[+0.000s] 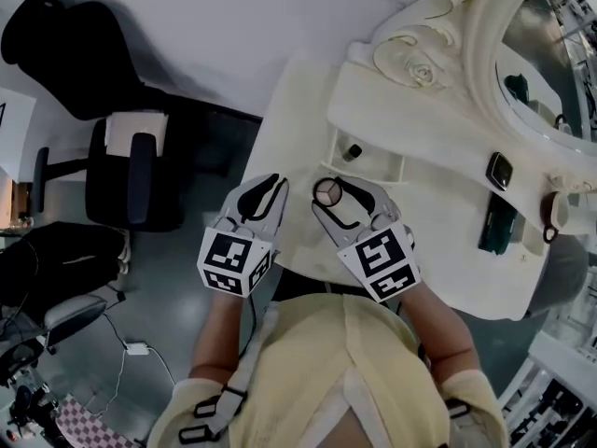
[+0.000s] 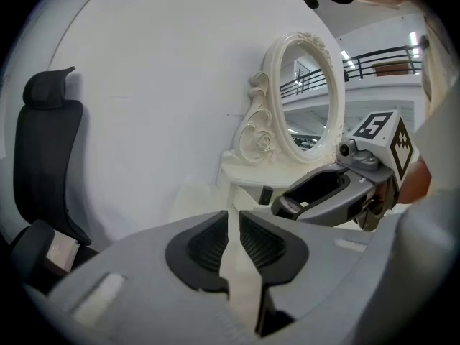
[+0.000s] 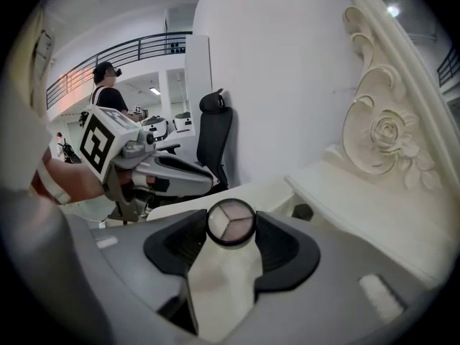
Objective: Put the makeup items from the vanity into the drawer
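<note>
Both forearms, in pale yellow sleeves, reach forward side by side in front of the body, each gripper pitched moderately downward toward the vanity (image 1: 438,138). The right gripper (image 1: 338,197) is the one nearer the open drawer (image 1: 375,172), and the left gripper (image 1: 273,187) is just beside it over the floor edge of the table. The right jaws stand fairly wide and clamp a round compact (image 3: 231,222) across its width. It sits at the very tips, face toward the camera, with a ribbed dark pad against each side. In the head view the compact (image 1: 327,191) shows just short of the drawer's front rim, clear of the surface. The left jaws are drawn almost together, with a thin slit between the ribbed pads and nothing in it. The compact has a dark rim and a pan split into three wedges of pale, matte shades. The drawer is shallow and cream, holding a small dark item (image 1: 352,151). The vanity is glossy cream with a carved rose (image 1: 415,63) and scrollwork round an oval mirror (image 2: 310,99). Both grippers are grey moulded plastic.
</note>
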{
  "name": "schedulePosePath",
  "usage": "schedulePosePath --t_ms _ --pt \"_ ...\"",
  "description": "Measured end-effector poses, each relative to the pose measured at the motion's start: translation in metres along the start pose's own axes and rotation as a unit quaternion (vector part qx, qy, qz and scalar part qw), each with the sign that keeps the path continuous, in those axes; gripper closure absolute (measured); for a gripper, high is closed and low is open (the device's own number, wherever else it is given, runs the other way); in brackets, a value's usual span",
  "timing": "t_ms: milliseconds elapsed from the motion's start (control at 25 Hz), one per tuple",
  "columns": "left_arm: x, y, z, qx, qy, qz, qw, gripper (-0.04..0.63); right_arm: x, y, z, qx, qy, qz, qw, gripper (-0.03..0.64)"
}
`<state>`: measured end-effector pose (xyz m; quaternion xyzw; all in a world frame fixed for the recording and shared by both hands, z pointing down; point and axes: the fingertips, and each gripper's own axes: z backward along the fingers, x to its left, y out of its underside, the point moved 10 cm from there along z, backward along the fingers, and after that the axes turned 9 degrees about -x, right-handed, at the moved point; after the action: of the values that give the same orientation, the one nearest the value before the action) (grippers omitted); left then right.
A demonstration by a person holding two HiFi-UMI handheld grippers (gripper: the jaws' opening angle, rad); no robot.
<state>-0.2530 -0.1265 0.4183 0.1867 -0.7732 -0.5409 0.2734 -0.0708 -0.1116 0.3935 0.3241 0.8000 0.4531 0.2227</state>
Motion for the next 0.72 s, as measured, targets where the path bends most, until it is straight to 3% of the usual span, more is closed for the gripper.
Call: schedulePosePath --t_ms 320,720 --pt "-0.027 -0.013 -0.025 -0.012 0.025 -0.015 0.9995 0.541 -0.033 -0.001 0.038 -0.002 0.050 0.013 0.999 0.400" --pt "-0.043 -0.017 -0.038 -0.019 0.044 -0.015 0.9987 0.543 -0.075 0.006 0.039 0.034 0.097 -0.036 0.994 0.400"
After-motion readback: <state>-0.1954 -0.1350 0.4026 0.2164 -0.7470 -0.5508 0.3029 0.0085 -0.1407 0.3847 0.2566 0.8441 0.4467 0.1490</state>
